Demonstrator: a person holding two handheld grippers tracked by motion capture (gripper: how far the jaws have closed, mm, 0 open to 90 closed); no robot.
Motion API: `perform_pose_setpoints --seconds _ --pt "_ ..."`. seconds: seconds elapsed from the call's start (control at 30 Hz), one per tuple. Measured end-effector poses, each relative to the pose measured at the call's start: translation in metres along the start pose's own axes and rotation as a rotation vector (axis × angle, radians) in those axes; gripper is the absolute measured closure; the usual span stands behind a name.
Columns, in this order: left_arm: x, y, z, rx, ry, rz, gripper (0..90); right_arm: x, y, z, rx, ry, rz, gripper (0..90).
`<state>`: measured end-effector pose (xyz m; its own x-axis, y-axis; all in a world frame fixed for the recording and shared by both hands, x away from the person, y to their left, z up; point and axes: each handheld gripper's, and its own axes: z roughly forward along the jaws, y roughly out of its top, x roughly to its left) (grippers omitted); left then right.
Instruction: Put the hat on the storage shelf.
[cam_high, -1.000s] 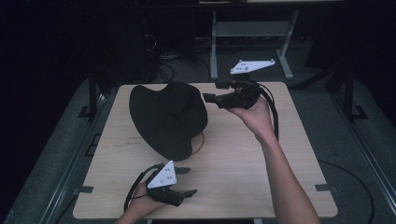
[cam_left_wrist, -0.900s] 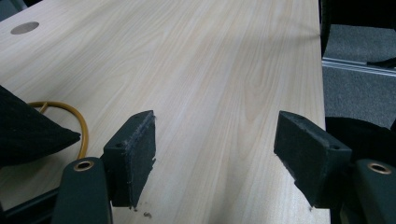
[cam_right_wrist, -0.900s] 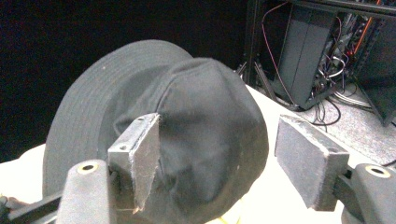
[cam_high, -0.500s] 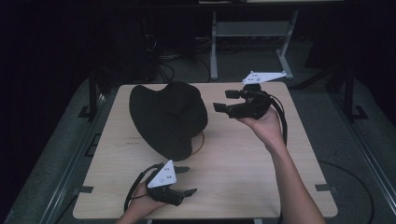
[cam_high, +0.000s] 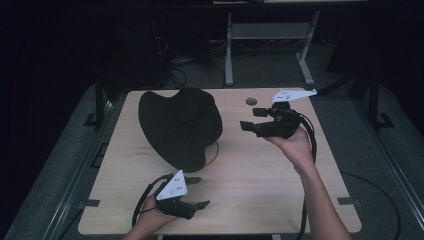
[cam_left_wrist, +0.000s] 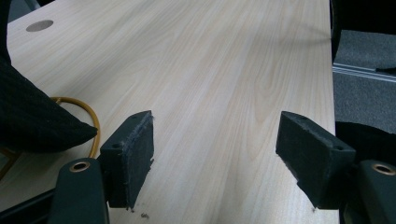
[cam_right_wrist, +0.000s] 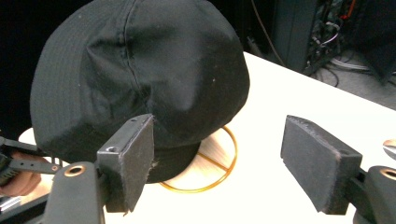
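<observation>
I see a black hat (cam_high: 181, 125) with a fine woven check in its cloth; under it a gold wire ring (cam_right_wrist: 219, 158); the surface (cam_high: 260, 175) is pale wood with a straight grain and one grey round plug (cam_high: 251, 101); both grippers are black, the left gripper (cam_high: 197, 192) topped by a white plate (cam_high: 172, 186); the floor (cam_high: 380, 165) is dark grey.
</observation>
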<state>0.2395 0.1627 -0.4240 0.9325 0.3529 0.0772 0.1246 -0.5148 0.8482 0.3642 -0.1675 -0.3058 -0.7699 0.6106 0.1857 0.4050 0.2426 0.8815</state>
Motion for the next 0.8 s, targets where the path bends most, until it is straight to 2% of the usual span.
perform_pose_setpoints --seconds 0.27,0.47,0.8 --pt "-0.001 0.0 0.001 -0.01 0.002 -0.01 27.0 -0.001 -0.014 -0.01 0.01 -0.018 0.008 23.2" --pt "0.0 0.0 0.001 -0.008 0.0 -0.01 26.9 -0.004 -0.026 -0.015 0.02 -0.011 0.028 22.8" --pt "0.0 -0.001 0.001 -0.007 -0.003 -0.016 25.6 -0.004 -0.048 -0.024 0.029 -0.018 0.035 21.5"
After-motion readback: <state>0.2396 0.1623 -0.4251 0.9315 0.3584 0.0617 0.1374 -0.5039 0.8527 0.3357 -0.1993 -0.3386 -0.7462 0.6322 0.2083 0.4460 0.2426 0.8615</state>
